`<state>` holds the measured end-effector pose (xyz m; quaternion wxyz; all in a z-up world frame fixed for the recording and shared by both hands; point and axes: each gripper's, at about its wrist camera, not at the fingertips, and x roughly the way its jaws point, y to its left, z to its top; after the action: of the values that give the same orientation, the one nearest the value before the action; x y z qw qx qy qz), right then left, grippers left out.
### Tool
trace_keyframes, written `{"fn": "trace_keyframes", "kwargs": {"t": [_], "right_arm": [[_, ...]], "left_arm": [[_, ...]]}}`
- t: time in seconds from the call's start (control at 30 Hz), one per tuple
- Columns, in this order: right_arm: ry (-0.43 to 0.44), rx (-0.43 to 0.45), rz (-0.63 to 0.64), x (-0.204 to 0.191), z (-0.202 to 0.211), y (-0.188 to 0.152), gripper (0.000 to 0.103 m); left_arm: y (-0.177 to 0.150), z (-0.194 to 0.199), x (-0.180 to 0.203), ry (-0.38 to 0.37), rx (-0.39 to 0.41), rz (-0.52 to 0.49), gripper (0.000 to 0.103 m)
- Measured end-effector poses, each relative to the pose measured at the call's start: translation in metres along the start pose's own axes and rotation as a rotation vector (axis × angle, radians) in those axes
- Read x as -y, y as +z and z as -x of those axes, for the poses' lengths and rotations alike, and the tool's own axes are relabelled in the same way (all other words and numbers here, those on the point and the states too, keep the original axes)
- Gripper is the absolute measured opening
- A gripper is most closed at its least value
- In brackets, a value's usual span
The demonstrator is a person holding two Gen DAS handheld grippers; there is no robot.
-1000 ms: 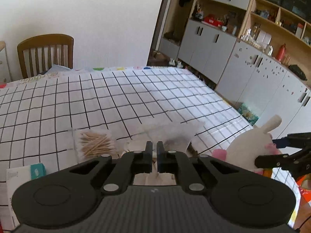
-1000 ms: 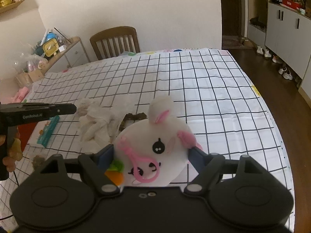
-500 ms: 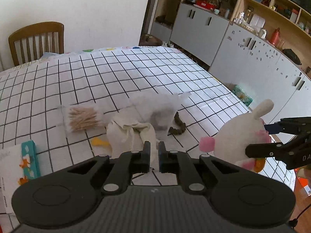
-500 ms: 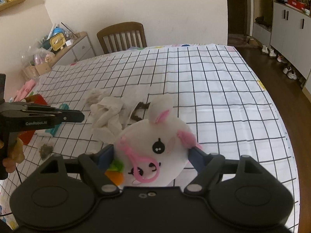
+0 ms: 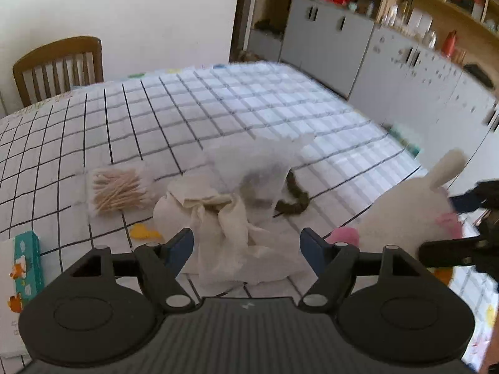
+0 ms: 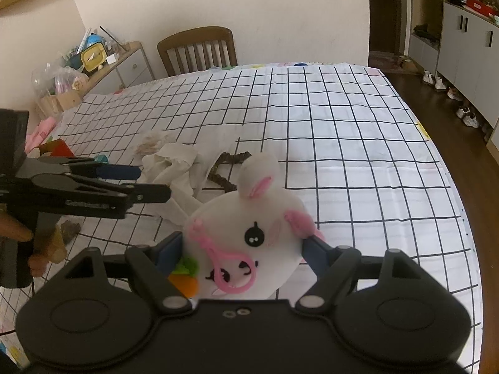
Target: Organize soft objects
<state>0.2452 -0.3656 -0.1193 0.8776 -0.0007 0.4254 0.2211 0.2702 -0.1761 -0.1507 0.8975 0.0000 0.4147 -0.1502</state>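
A crumpled cream cloth (image 5: 218,218) lies on the checked tablecloth (image 5: 187,109), also seen in the right wrist view (image 6: 174,162). My left gripper (image 5: 246,243) hovers just over its near edge. Its jaws are opening wide and the blue pads do not press on the cloth. From the right wrist view the left gripper (image 6: 149,184) reaches in from the left. My right gripper (image 6: 241,246) is shut on a white plush rabbit (image 6: 249,233) with pink ears, held above the table. The rabbit (image 5: 408,215) shows at the right of the left wrist view.
A bag of cotton swabs (image 5: 117,190), a translucent plastic bag (image 5: 259,168), a brown braided band (image 5: 294,199), a yellow scrap (image 5: 143,232) and a teal tissue pack (image 5: 26,265) surround the cloth. A wooden chair (image 5: 59,65) stands at the far end. The table's edge (image 6: 449,187) runs along the right.
The left gripper's jaws went from shut to wide open, and it sank closer to the cream cloth. The right gripper kept its hold on the rabbit and stayed put.
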Motion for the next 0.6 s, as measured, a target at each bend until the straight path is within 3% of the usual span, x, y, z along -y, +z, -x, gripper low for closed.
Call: {"fn": "trace_keyframes", "kwargs": {"t": [0.03,0.1,0.17,0.3,0.4,0.6], "right_arm": [[0.000,-0.001,0.001,0.000,-0.001,0.000,0.080],[0.003,-0.004,0.002,0.000,-0.002,0.001,0.080],[0.003,-0.005,0.008,0.000,-0.003,0.001,0.080],[0.005,-0.007,0.017,0.000,-0.004,0.001,0.080],[0.006,-0.009,0.017,0.001,-0.005,0.001,0.080],[0.003,-0.008,0.016,0.003,-0.004,0.000,0.080]], "left_arm": [[-0.001,-0.005,0.001,0.016,-0.014,-0.009,0.075],[-0.002,-0.012,0.002,0.040,-0.029,-0.021,0.059],[-0.004,-0.013,0.003,0.058,-0.028,-0.032,0.053],[-0.003,-0.010,0.004,0.043,-0.022,-0.040,0.013],[-0.002,-0.005,0.004,0.056,0.000,-0.048,0.005],[0.005,0.017,-0.009,0.049,0.070,-0.004,0.004]]}}
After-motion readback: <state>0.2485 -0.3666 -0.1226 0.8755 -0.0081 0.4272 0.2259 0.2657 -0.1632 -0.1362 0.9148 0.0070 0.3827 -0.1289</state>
